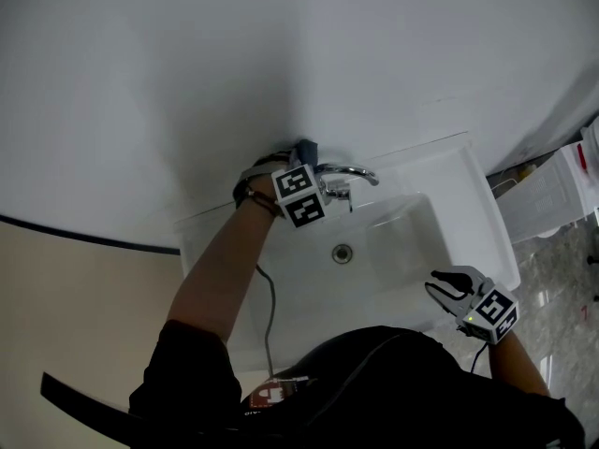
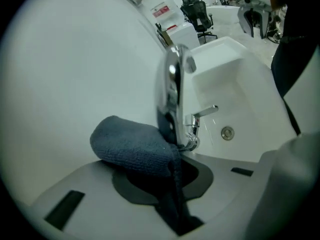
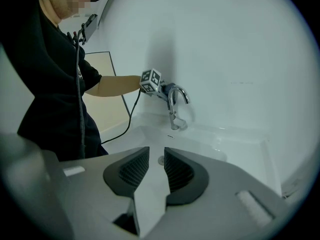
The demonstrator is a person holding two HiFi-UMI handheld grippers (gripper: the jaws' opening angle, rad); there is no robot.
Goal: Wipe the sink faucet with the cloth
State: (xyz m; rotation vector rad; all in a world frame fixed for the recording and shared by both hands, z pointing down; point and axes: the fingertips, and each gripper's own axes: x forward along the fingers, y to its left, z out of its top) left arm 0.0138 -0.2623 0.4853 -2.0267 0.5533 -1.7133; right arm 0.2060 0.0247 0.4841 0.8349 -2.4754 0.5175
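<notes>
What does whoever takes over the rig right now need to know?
Left gripper: shut on the blue cloth, which lies against the wall side of the faucet neck.
Right gripper: open, empty, hovers by the front right corner of the sink.
Done: cloth is at the faucet; how much is already wiped cannot be told.
Left: wipe along the faucet, lever handle included.

Mock washstand in an open office or lab hall, not a home bathroom. A white sink (image 1: 468, 171) with a chrome faucet (image 1: 351, 172) is fixed to a bare, curved white wall panel (image 1: 281, 54). Past the panel's edge stand a black office chair (image 2: 200, 15) and a white cabinet (image 2: 162, 9) bearing a red-printed label, on a glossy stone-patterned floor (image 1: 562, 279).
</notes>
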